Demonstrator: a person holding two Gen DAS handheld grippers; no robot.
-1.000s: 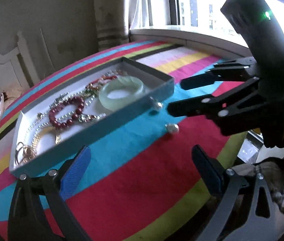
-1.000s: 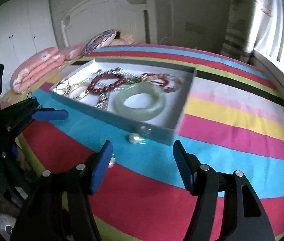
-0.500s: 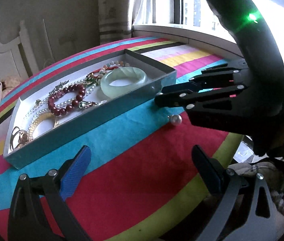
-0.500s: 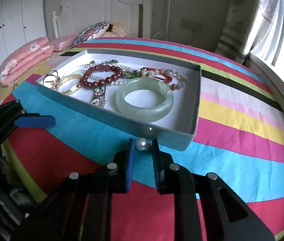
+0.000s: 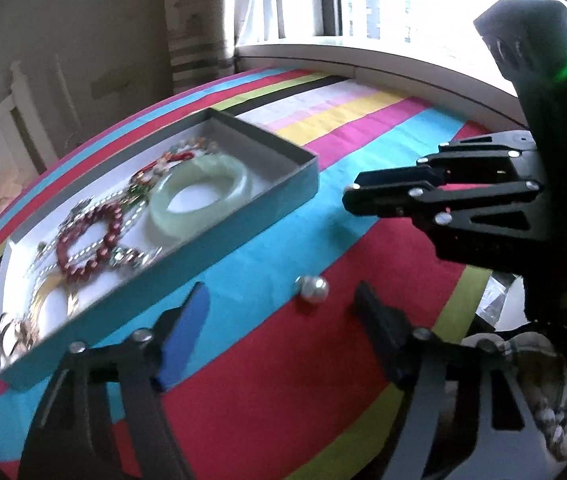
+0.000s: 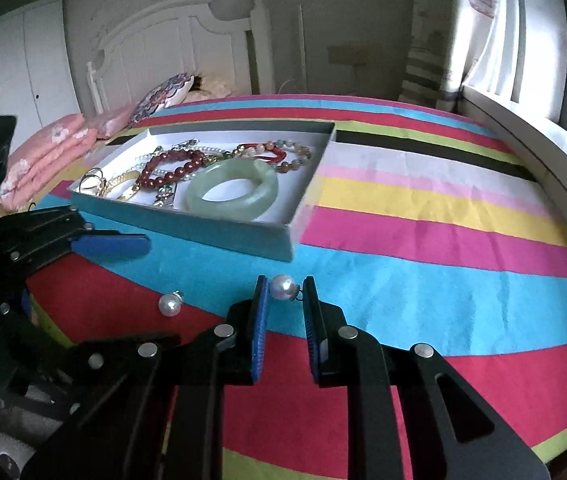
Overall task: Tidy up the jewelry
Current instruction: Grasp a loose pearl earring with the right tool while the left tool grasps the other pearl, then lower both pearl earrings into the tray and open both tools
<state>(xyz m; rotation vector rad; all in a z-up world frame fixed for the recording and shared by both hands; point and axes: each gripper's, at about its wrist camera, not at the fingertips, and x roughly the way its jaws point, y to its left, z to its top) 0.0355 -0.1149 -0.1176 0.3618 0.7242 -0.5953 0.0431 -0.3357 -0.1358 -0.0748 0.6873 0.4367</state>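
- Pearl earring sits at the very tips of the right gripper, clamped between its two blue pads; a small metal post sticks out toward the right-hand pad.
- Right gripper's jaws have just been closing and now stand narrow, with this pearl between them, above the blue stripe of the bedspread.
- Left gripper has its jaws apart; they have just been closing a little, and nothing is pressed by the pads.
- Second pearl earring lies on the bedspread just ahead of the left gripper's tips, between the lines of the two fingers, at the border of the blue and red stripes. In the right wrist view the same pearl is to the left of the right gripper, near it but apart.
- Jewelry box, open and teal outside, lies farther ahead of both grippers, to the left of the left one.
- Inside the box, the jade bangle is in the near right part, the dark red bead bracelet beside it on the left, and gold rings at the far left end.
- Beyond the box are pink pillows and a white headboard.
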